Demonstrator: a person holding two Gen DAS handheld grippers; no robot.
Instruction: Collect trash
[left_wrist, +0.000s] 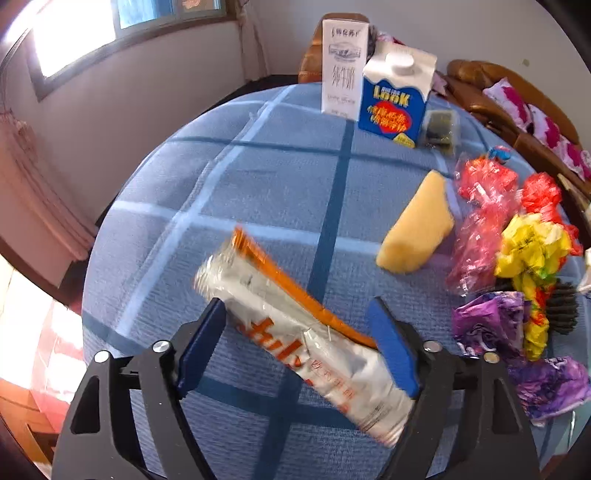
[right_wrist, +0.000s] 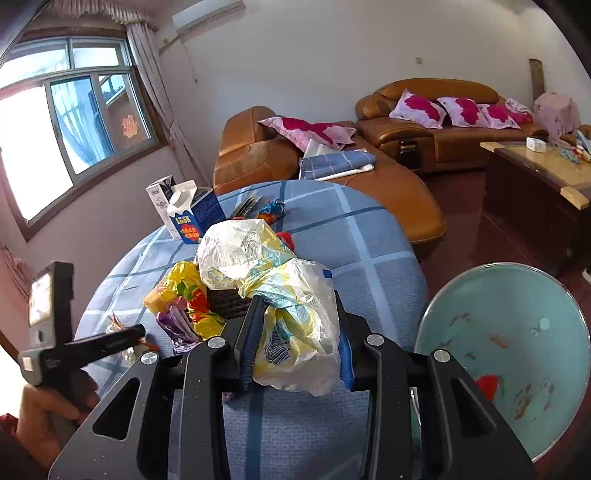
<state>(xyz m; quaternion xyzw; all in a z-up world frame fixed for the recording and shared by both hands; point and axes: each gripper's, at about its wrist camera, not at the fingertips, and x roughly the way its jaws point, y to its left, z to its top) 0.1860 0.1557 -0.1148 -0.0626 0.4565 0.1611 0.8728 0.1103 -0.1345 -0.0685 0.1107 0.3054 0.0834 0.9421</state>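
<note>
In the left wrist view, a long silver and orange snack wrapper (left_wrist: 295, 332) lies slantwise between the wide-apart fingers of my left gripper (left_wrist: 299, 321), over the blue checked tablecloth (left_wrist: 258, 177). Its lower end touches the right finger; whether it is held is unclear. My right gripper (right_wrist: 295, 325) is shut on a crumpled white and yellow plastic bag (right_wrist: 291, 314), above the table. Red (left_wrist: 480, 206), yellow (left_wrist: 528, 243) and purple (left_wrist: 491, 321) wrappers lie heaped at the right.
A white milk carton (left_wrist: 341, 66) and a blue carton (left_wrist: 397, 99) stand at the table's far edge. A yellow sponge-like wedge (left_wrist: 417, 229) lies mid-right. A pale green bin (right_wrist: 517, 350) stands beside the table. Brown sofas (right_wrist: 424, 122) lie beyond.
</note>
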